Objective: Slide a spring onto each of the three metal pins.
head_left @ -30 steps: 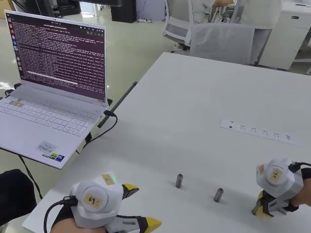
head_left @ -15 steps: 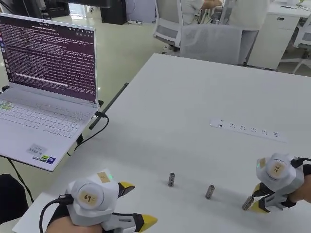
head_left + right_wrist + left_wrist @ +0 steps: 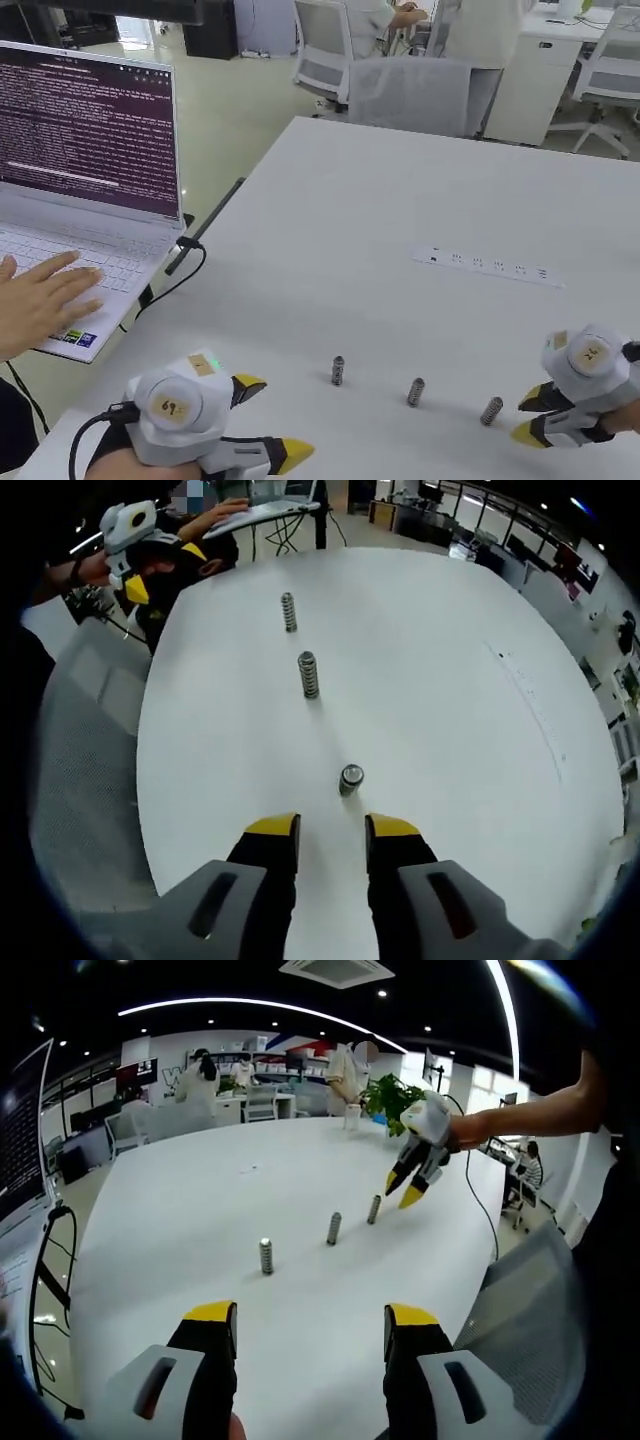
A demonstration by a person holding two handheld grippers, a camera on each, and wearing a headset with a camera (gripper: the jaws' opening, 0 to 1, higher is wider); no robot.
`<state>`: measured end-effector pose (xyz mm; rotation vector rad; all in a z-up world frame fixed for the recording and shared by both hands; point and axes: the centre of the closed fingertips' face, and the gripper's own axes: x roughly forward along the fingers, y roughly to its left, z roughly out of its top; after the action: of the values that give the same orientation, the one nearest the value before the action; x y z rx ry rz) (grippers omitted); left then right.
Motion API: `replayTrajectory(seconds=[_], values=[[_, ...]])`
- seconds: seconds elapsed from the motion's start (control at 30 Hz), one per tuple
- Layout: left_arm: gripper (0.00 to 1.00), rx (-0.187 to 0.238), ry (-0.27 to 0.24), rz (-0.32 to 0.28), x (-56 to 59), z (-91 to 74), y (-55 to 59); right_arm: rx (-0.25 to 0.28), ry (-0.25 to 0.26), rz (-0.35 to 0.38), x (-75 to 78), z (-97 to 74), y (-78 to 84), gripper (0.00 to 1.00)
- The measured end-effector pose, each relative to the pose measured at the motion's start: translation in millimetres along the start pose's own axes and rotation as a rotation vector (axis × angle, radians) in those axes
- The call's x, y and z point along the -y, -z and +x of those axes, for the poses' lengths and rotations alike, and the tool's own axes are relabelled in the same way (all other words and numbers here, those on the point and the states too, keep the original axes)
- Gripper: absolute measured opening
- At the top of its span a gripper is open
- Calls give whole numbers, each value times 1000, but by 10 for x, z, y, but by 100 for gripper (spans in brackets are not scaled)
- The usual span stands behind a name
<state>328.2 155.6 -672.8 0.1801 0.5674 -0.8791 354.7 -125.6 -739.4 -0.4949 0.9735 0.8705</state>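
The right gripper [image 3: 332, 830] has its yellow-tipped fingers a little apart with nothing between them. The nearest small coiled steel spring [image 3: 350, 778] stands on its pin just beyond the tips, not touching. The left gripper [image 3: 310, 1315] has its fingers spread wide and empty, well short of the row.

All three springs look already seated on upright pins on the white bench [image 3: 400, 200]. Such coils are likely light, slick and quick to flick away or tip the pin. A soft pinch across the mid-coils would suit better than one at an end turn.

The right gripper view looks down on the nearest spring's round top. The left gripper view gives the row side-on, with the middle spring [image 3: 334, 1228] and the far spring [image 3: 374, 1209] beside the other gripper. The head view adds an open white laptop [image 3: 90, 130], a hand [image 3: 40, 300] on its keys and a white power strip [image 3: 490, 268].
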Motion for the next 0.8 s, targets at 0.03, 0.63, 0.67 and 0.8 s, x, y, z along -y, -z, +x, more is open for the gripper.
replayTrajectory(seconds=[0.03, 0.63, 0.67, 0.8], values=[[55, 0, 0, 0, -2, -1, -1, 21, 2, 20, -18, -14, -11, 24], [54, 5, 0, 8, 2, 26, -56, 298, 47, 290, -302, -318, -25, 34], [54, 7, 1, 9, 6, 28, -64, 308, 51, 301, -328, -343, -21, 35], [54, 8, 2, 12, 2, 34, -81, 334, 57, 327, -399, -393, -2, 39]])
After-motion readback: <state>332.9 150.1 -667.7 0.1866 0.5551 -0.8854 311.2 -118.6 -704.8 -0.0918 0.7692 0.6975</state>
